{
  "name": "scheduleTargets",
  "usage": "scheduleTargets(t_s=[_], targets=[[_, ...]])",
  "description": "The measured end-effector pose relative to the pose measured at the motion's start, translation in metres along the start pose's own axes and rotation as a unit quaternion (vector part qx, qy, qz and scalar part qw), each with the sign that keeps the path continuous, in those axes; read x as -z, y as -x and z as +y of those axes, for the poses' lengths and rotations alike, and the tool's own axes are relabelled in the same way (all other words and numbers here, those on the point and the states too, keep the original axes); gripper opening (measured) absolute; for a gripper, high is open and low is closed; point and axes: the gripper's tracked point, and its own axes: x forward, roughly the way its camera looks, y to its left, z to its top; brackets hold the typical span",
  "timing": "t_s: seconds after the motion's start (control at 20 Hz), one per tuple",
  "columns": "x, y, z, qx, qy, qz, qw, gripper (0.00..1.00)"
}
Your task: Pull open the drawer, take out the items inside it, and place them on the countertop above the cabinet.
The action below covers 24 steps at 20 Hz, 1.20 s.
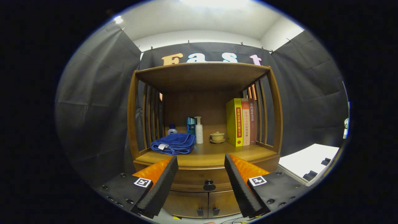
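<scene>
With its fingers spread wide and empty, the gripper [201, 174] faces the closed drawer [199, 180] under the wooden countertop [211, 154], and the small round knob [209, 185] between them looks the stiff, likely slippery place to pinch.

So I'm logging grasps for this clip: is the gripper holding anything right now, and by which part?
Nothing is held. The gripper is open, its fingers apart, with the closed drawer's knob ahead between them, not touched.
</scene>
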Motion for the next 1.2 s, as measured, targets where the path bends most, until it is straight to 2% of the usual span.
scheduleTargets(t_s=[0.4,0.65,0.8,1.0,1.2], targets=[[0.003,-0.002,-0.001,0.009,0.0,0.003,1.0,0.98],[0.007,-0.012,0.018,-0.028,-0.019,-0.01,0.999,0.98],[0.014,-0.027,0.004,-0.01,-0.002,-0.02,1.0,0.98],[0.053,-0.052,-0.001,-0.012,0.024,-0.02,0.999,0.99],[0.108,-0.082,-0.014,0.008,0.024,-0.004,1.0,0.99]])
